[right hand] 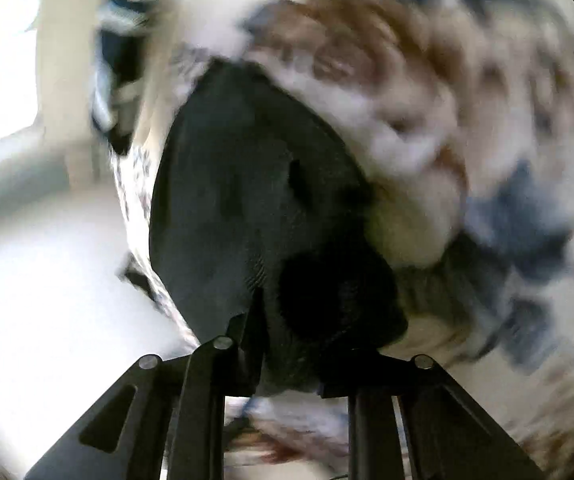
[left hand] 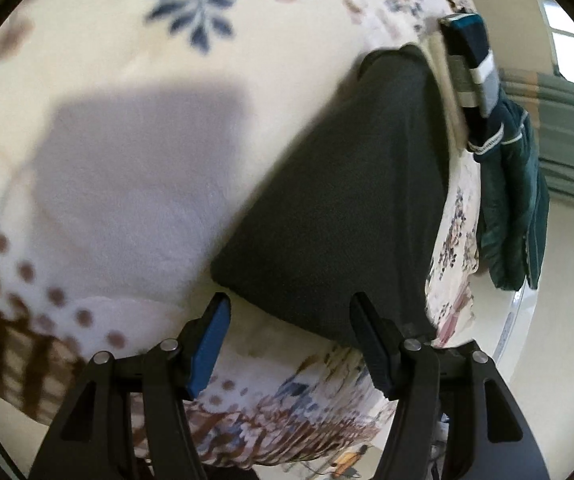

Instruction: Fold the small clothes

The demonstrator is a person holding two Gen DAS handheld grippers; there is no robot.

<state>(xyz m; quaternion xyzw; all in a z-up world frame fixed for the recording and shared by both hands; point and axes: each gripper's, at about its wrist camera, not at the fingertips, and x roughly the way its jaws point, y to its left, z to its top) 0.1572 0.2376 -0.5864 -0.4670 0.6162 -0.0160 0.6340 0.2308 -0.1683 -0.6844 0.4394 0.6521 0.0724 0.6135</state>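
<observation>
The left gripper [left hand: 291, 312] stands open just above the near edge of one dark folded garment [left hand: 335, 200], its pads clear of the cloth. The right gripper [right hand: 287, 344] is narrowed around a bunched corner of that garment [right hand: 247, 200]; blur hides whether its pads press. Both rest on a fleecy floral blanket [left hand: 127, 60]. Only the left view shows a second, teal striped garment [left hand: 503, 160] at the blanket's edge.
</observation>
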